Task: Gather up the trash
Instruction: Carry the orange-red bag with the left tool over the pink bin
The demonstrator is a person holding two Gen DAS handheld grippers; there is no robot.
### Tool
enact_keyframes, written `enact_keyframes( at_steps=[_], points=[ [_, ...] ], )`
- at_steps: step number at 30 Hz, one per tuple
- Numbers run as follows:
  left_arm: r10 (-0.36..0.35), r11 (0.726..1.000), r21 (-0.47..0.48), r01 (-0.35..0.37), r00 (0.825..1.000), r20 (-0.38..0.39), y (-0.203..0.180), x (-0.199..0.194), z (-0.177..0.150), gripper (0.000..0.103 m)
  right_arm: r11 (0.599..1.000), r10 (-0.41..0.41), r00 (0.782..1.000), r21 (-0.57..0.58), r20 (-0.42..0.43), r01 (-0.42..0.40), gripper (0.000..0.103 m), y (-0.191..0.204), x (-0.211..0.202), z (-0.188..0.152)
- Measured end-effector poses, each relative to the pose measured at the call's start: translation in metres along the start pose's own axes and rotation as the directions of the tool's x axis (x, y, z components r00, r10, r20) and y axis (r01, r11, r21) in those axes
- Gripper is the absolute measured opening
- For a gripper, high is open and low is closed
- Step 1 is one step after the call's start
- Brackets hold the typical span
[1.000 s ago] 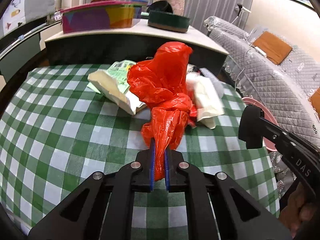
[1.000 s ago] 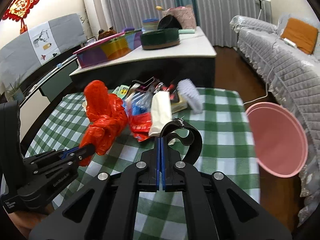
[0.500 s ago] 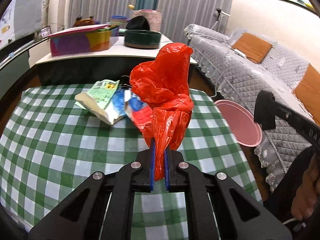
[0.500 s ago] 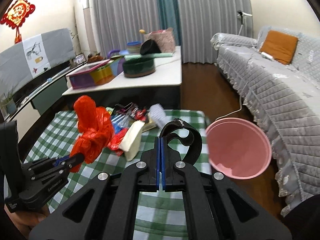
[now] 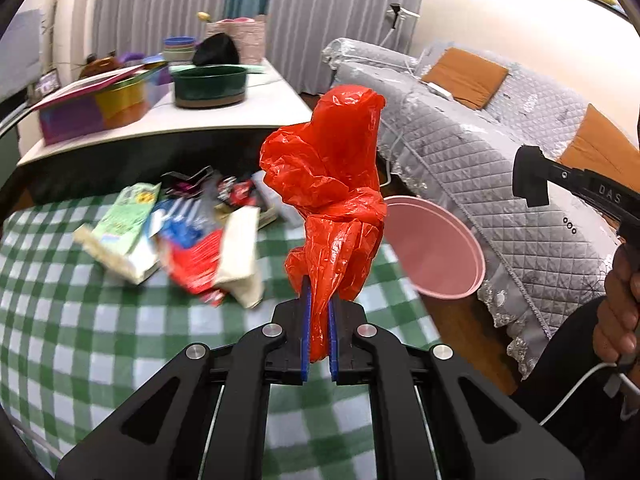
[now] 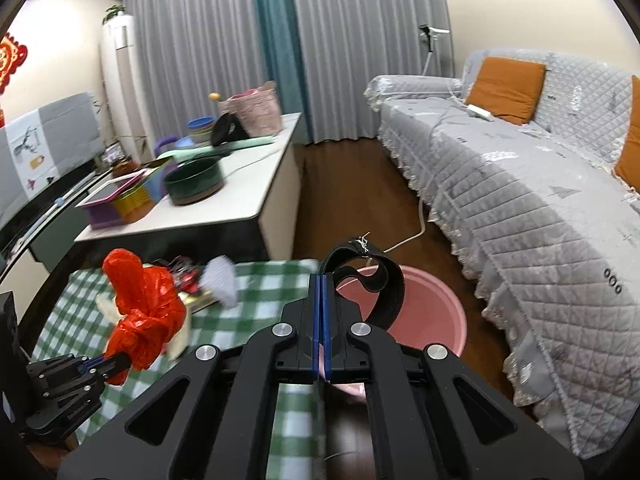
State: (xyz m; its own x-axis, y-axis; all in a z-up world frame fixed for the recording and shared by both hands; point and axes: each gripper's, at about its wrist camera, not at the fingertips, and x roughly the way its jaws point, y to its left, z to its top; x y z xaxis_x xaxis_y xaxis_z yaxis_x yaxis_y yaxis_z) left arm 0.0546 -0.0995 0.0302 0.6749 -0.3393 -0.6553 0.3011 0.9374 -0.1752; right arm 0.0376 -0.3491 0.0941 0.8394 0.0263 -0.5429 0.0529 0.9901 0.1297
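We hold two pieces of trash in the air, and none of them is in the pink basin [image 6: 436,300] yet. Our left gripper [image 5: 318,320] is pinching the lower end of a crumpled red plastic bag [image 5: 332,200]; the blue pads [image 5: 306,328] press on it from both sides, and the bag stands up above the gripper. In the right wrist view the same bag [image 6: 140,304] is to the left of the basin, over the green checked table [image 6: 272,284]. Our right gripper [image 6: 322,320] is pressed together on a black looped strap [image 6: 380,288], whose loop hangs directly in front of the basin, so this piece looks closest to being dropped.

The basin stands on the floor just beside the right edge of the table, between the table and the grey sofa [image 6: 520,200]. We judge that it serves as the trash container, but this is only our guess from the task.

Much work is left, we think. On the table, to the left of the basin, a pile of wrappers and packets [image 5: 192,236] is lying: a green and white packet, a red one, a blue one, a cream one and some dark small ones. The pictures are blurred there, so we cannot count them exactly. The basin looks empty inside, as far as we see.
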Motion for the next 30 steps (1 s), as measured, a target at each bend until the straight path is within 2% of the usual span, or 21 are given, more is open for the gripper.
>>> enact_keyframes(
  at_steps=[8,15,23,30],
  points=[
    [-0.065,0.996,0.065,0.065,0.998,-0.014,-0.048,0.046,0.033,0.006,0.998,-0.055,0.998,-0.028,0.014,0.055,0.001,-0.043,0.022,0.023],
    [-0.109,0.990,0.088,0.112,0.993,-0.036,-0.079,0.080,0.046,0.006,0.995,-0.099,0.995,0.014,-0.009,0.099,0.001,-0.067,0.048,0.013],
    [-0.134,0.986,0.092,0.141,0.988,-0.074,-0.094,0.112,0.051,0.006,0.995,-0.102,0.994,0.001,-0.028,0.102,0.001,-0.062,0.068,0.016],
    [-0.127,0.985,0.103,0.138,0.986,-0.106,-0.100,0.132,0.054,0.006,0.994,-0.106,0.993,0.004,-0.056,0.107,0.001,-0.065,0.077,0.014]
  ],
)
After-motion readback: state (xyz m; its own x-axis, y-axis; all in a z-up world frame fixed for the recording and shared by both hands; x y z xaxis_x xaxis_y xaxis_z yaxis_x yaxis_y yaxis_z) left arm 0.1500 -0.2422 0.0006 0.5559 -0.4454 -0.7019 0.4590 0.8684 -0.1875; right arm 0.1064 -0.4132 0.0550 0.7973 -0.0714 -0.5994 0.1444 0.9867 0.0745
